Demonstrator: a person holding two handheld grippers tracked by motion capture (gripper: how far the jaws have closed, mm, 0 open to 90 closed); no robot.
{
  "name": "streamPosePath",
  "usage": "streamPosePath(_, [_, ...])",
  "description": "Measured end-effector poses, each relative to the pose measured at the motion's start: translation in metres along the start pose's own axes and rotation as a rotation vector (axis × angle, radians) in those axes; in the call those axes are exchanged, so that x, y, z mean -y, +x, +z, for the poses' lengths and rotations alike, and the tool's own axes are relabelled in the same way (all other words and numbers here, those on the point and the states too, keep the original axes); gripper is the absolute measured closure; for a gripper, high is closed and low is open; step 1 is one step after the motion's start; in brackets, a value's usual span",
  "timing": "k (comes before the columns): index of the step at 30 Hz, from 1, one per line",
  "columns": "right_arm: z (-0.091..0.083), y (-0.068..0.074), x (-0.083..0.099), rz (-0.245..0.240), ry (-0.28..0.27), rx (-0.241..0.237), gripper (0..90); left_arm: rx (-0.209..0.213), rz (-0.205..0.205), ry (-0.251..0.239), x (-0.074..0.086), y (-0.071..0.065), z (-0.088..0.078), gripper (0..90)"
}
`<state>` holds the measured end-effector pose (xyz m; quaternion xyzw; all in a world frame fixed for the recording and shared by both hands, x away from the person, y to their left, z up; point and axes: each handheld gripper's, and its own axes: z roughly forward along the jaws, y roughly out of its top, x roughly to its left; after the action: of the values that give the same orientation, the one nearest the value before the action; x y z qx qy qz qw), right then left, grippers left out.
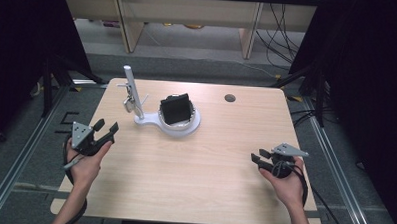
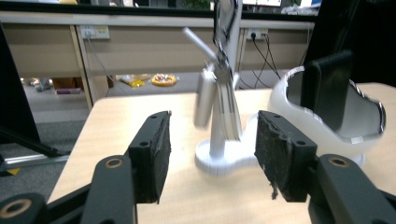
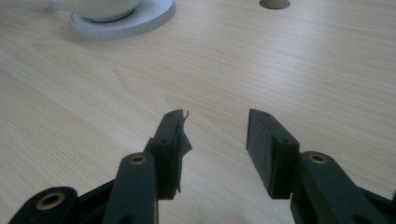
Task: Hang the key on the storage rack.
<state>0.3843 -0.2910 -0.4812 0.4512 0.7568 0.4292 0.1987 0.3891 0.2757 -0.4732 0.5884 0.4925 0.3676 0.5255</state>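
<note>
white stand [image 1: 178, 122] sitting mid-tabletop [image 1: 194, 177], its bowl holding a black block [image 1: 176, 108] upright | metal piece [image 1: 129, 104] hanging from its post | left tool [image 1: 106, 127] gaping empty near the post | right tool [image 1: 255, 158] gaping empty, well apart.

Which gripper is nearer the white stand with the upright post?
Left. The left gripper sits just off the white stand, jaws open and pointing at its post. The right gripper rests farther off, toward the table's opposite side.

No readable text, label, brand or number anywhere — none on any surface.
</note>
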Motion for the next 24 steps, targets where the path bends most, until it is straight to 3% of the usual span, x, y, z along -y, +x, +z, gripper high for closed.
streamPosePath(1, [0.002,-0.001,0.001,-0.017,-0.020,0.006,57.5,0.000,-0.004,0.006,0.004,0.000,-0.002,44.4])
streamPosePath(4, [0.001,0.000,0.002,-0.004,0.000,0.001,56.9,0.001,-0.006,0.025,0.017,0.002,-0.006,44.3])
streamPosePath(7, [0.003,-0.001,0.004,-0.016,-0.020,0.000,56.0,0.005,-0.015,0.039,0.029,0.003,-0.008,44.1])
streamPosePath(9, [0.004,-0.001,0.005,-0.009,-0.014,0.002,55.7,0.000,-0.024,0.045,0.038,0.004,-0.009,44.1])
streamPosePath(10, [0.002,0.002,0.005,0.043,0.014,0.000,55.7,0.001,-0.023,0.051,0.039,0.004,-0.010,44.0])
streamPosePath(11, [0.003,0.001,0.006,0.029,-0.003,-0.002,55.7,0.003,-0.026,0.045,0.042,0.004,-0.009,43.9])
streamPosePath(13, [0.005,-0.001,0.007,-0.001,-0.014,0.001,55.6,0.001,-0.017,0.048,0.045,0.004,-0.011,43.6])
streamPosePath(14, [0.006,0.001,0.008,0.030,-0.015,-0.006,55.5,0.004,-0.011,0.044,0.046,0.004,-0.011,43.5])
streamPosePath(15, [0.005,0.001,0.009,0.031,-0.001,-0.004,55.3,0.006,-0.012,0.038,0.047,0.003,-0.011,43.4])
streamPosePath(18, [0.007,-0.003,0.012,0.001,-0.037,-0.001,54.7,0.015,-0.014,0.035,0.051,0.001,-0.010,42.6])
streamPosePath(19, [0.007,0.001,0.014,0.053,-0.028,-0.011,54.7,0.016,-0.009,0.043,0.052,0.001,-0.011,42.2])
streamPosePath(21, [0.008,-0.003,0.015,0.013,-0.032,-0.004,54.7,0.027,-0.009,0.027,0.054,0.000,-0.010,41.6])
streamPosePath(24, [0.009,0.001,0.019,0.049,-0.038,-0.004,54.8,0.020,-0.009,0.030,0.055,0.000,-0.013,39.8])
